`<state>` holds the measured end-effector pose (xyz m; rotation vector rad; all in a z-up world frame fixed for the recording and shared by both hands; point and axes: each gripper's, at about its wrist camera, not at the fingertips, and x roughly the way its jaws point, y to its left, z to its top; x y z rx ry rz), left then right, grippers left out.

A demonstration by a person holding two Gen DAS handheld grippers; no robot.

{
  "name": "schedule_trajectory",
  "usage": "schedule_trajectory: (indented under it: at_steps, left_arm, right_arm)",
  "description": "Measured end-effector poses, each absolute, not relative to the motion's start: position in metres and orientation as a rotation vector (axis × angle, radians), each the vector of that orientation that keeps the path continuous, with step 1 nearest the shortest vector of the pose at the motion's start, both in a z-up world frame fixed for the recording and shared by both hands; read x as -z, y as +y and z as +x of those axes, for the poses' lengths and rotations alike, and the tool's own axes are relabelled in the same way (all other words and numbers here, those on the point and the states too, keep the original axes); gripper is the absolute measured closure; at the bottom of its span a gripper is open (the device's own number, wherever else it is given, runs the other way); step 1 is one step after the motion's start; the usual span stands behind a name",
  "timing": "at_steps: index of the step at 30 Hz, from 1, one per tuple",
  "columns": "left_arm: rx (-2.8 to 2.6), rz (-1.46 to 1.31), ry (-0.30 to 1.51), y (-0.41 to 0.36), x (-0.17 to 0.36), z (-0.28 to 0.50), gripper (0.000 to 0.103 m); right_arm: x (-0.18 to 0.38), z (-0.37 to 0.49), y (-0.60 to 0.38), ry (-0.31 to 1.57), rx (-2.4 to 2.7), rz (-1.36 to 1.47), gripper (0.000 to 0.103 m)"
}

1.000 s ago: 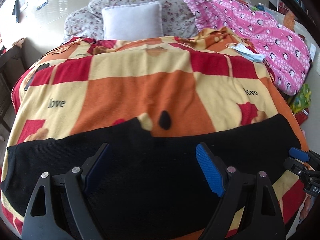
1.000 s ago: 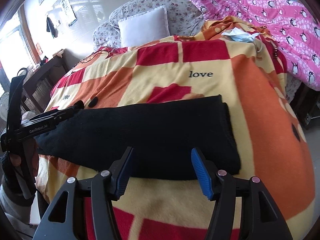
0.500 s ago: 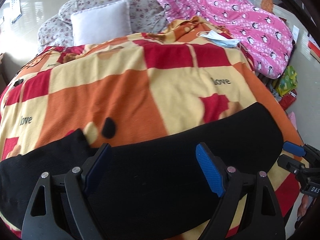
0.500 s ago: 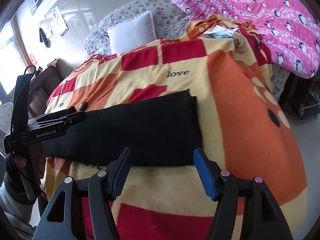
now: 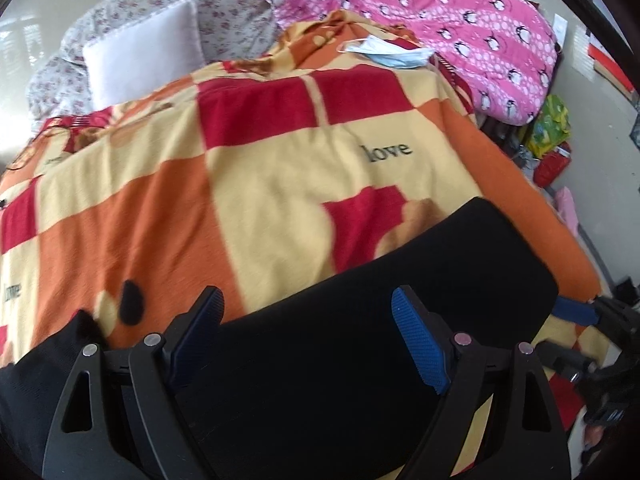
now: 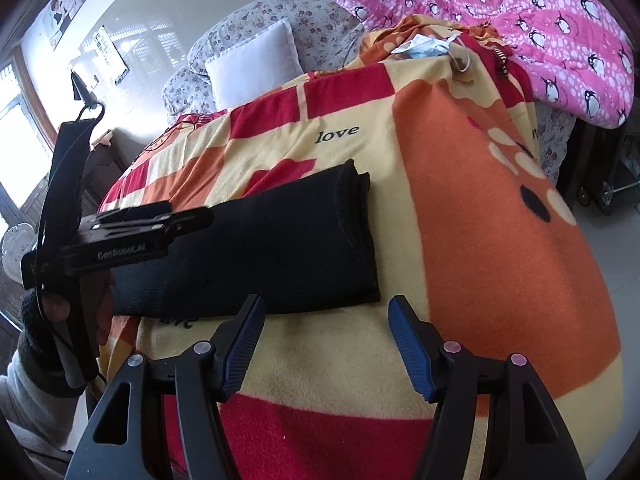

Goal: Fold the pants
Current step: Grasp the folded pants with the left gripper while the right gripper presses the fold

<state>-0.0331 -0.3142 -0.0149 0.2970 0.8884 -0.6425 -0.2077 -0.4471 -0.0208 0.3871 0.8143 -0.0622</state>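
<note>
One big blanket spread flat to give a soft, wide place for folding. On the blanket, near its front edge: black pants, lying in a long folded strip, likely ready for one more fold. Over the pants' middle: left tongs, wide open, holding nothing. Just in front of the pants' end: right tongs, open too, nothing between, probably lined up for a grab.
</note>
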Motion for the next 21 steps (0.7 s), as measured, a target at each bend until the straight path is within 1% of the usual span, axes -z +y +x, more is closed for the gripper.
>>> schedule_trajectory:
  at_steps: [5,10,18,20,21]
  left_arm:
    - [0.776,0.282,0.932,-0.346,0.014,-0.025,0.017]
    - [0.872,0.348,0.946,-0.385,0.021,-0.022,0.017]
    - [1.017,0.451,0.956,-0.43,0.029,-0.03,0.017]
    - [1.049,0.421,0.981,-0.433,0.03,-0.027,0.018]
    - [1.062,0.405,0.989,-0.433,0.029,-0.026,0.023]
  right_arm:
    - [0.022,-0.204,-0.447,0.803,0.04,0.409,0.034]
    - [0.024,-0.205,-0.45,0.77,0.02,0.435,0.032]
    - [0.029,-0.206,-0.454,0.697,-0.011,0.472,0.031]
    - [0.029,-0.204,-0.456,0.683,-0.016,0.489,0.031]
    - [0.03,-0.203,-0.456,0.674,-0.021,0.5,0.03]
